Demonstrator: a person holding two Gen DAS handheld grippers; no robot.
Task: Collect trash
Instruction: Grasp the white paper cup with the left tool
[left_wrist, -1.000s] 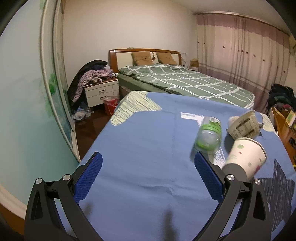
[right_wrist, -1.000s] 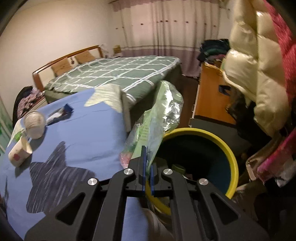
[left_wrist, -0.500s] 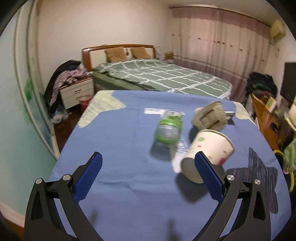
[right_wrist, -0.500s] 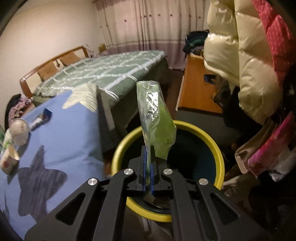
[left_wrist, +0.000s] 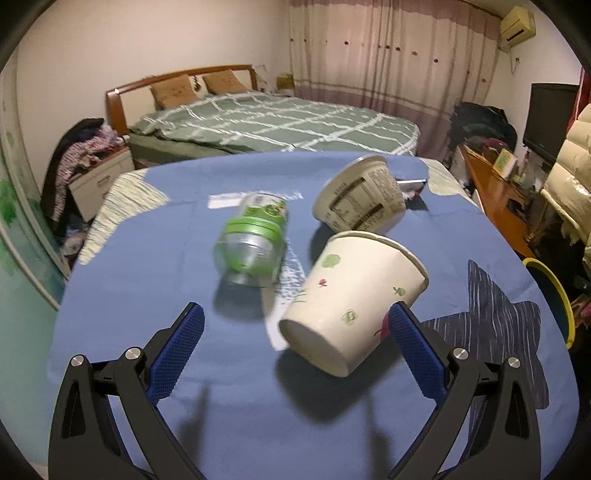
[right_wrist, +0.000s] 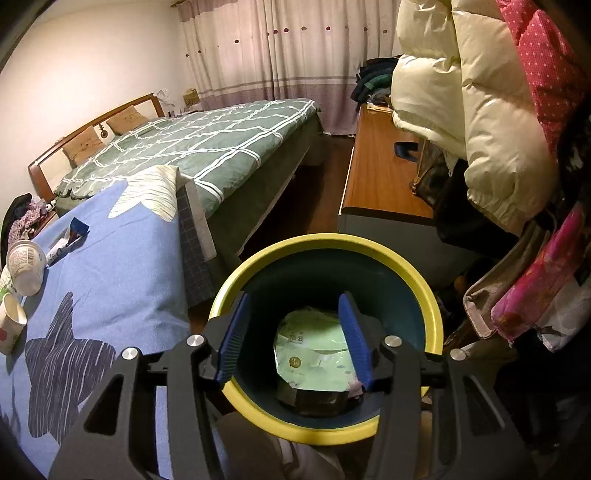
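My left gripper (left_wrist: 295, 347) is open over the blue tablecloth (left_wrist: 147, 280). A white paper cup (left_wrist: 351, 299) lies on its side between its fingers, close to the right one. Beyond it lie a green-labelled plastic bottle (left_wrist: 253, 245) and a tipped printed tub (left_wrist: 360, 199). My right gripper (right_wrist: 293, 339) is open above the yellow-rimmed bin (right_wrist: 406, 266). A green plastic wrapper (right_wrist: 314, 350) lies inside the bin, below the jaws. The bin's rim also shows in the left wrist view (left_wrist: 554, 291).
A green checked bed (left_wrist: 277, 122) stands behind the table. A wooden cabinet (right_wrist: 376, 173) and hanging padded coats (right_wrist: 480, 110) crowd the right of the bin. A small blue packet (right_wrist: 75, 229) lies near the table's far edge.
My right gripper opened and the green wrapper dropped into the bin. My left gripper moved right and forward, bringing the paper cup between its fingers.
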